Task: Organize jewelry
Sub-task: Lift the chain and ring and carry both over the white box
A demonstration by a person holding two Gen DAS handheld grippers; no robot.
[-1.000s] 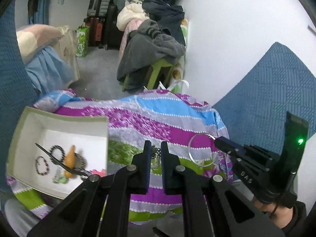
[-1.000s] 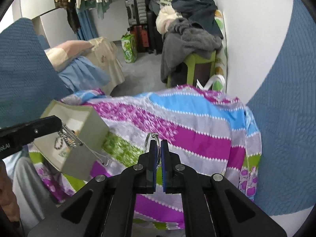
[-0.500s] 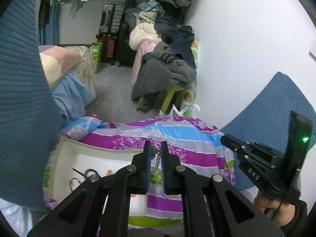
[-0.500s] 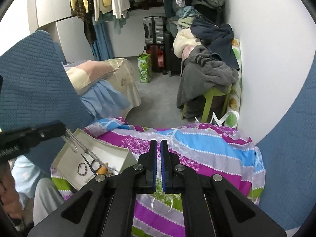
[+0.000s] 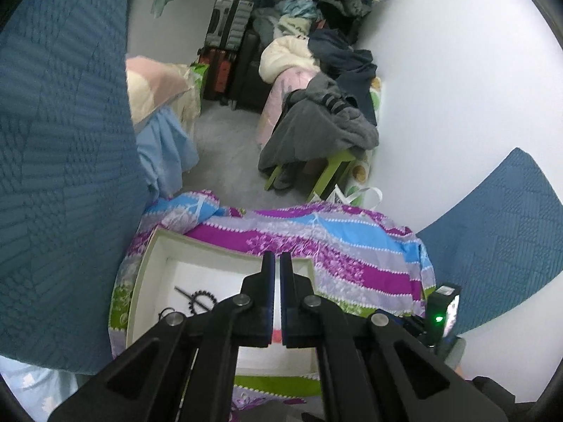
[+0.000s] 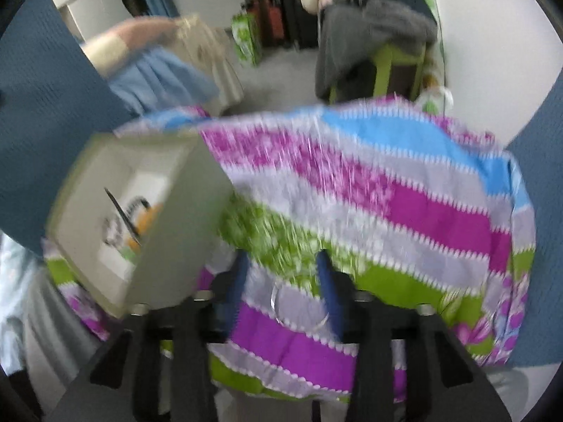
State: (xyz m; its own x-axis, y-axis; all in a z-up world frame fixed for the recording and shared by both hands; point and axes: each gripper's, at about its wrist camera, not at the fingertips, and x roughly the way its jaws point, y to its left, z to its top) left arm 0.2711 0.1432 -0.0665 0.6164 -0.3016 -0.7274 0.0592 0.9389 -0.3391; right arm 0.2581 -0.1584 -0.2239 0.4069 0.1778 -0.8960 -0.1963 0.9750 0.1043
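A shallow white box [image 5: 155,263] sits on the striped cloth [image 5: 352,253] and holds a black beaded bracelet [image 5: 202,297] and a dark hairpin. My left gripper [image 5: 277,263] is shut above the box; nothing shows between its tips. In the blurred right wrist view the box [image 6: 140,218] is at left with bracelets and an orange piece inside. My right gripper [image 6: 283,281] is open low over the cloth, with a silver bangle [image 6: 299,307] lying between its fingers. The right gripper body [image 5: 432,320] shows at the lower right of the left wrist view.
Blue quilted fabric [image 5: 63,140] rises at left and right [image 5: 499,246]. Beyond the cloth are a green stool piled with clothes [image 5: 316,133], suitcases [image 5: 228,52] and a white wall [image 5: 457,88].
My left gripper has moved over the box and the chain seen in its tips earlier is gone from view. My right gripper has opened and dropped low; the bangle now lies on the cloth.
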